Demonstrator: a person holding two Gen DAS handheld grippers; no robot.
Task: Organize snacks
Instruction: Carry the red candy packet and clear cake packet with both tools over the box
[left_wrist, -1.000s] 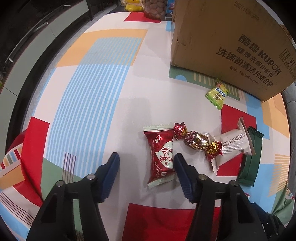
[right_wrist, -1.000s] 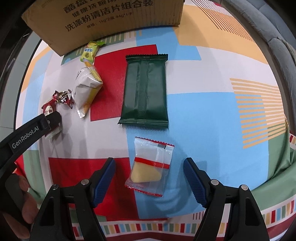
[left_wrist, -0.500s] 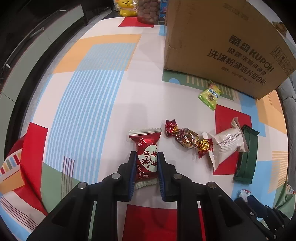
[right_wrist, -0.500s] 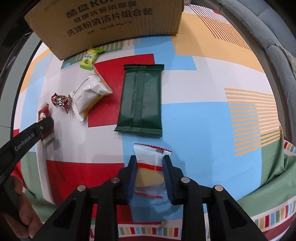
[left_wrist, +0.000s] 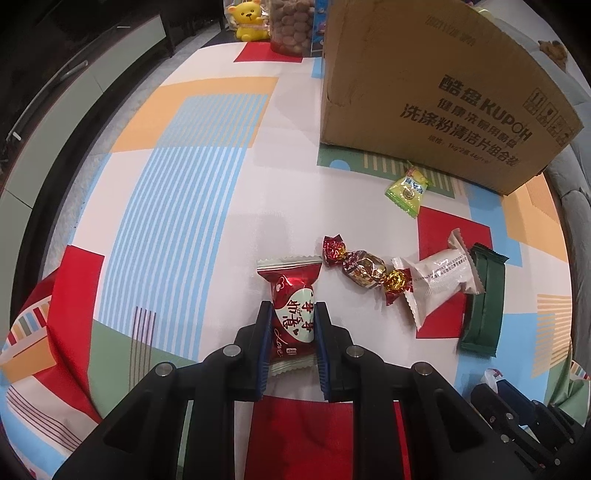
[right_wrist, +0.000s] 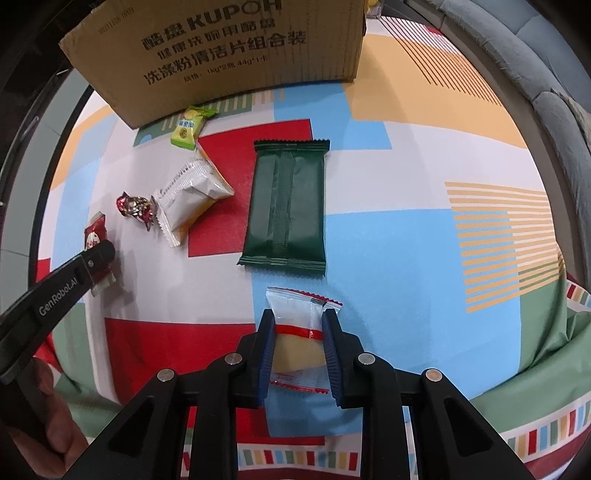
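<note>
My left gripper (left_wrist: 293, 310) is shut on a red snack packet (left_wrist: 290, 284) with a white heart label, just over the patterned tablecloth. The right gripper (right_wrist: 298, 315) points straight down. Its jaws are closing, and the pads press both sides of a clear packet (right_wrist: 295, 302) holding a yellow piece. In the right wrist view the left gripper's finger (right_wrist: 98, 258) and the red packet (right_wrist: 94, 236) appear at the left. A foil candy (left_wrist: 364, 267), a white packet (left_wrist: 439, 280), a dark green packet (right_wrist: 286, 210) and a small light-green packet (left_wrist: 408, 190) lie between the grippers and a cardboard box (left_wrist: 424, 74).
A yellow bear toy (left_wrist: 249, 20) and a jar of brown balls (left_wrist: 290, 26) stand behind the box. A grey sofa (right_wrist: 546, 74) runs along the table's right side. A person's hand (right_wrist: 48, 424) holds the left gripper. The cloth hangs over the near edge.
Both grippers went from wide open to closed, the left on the red packet, the right on the clear packet. The left view has drawn back slightly from the table.
</note>
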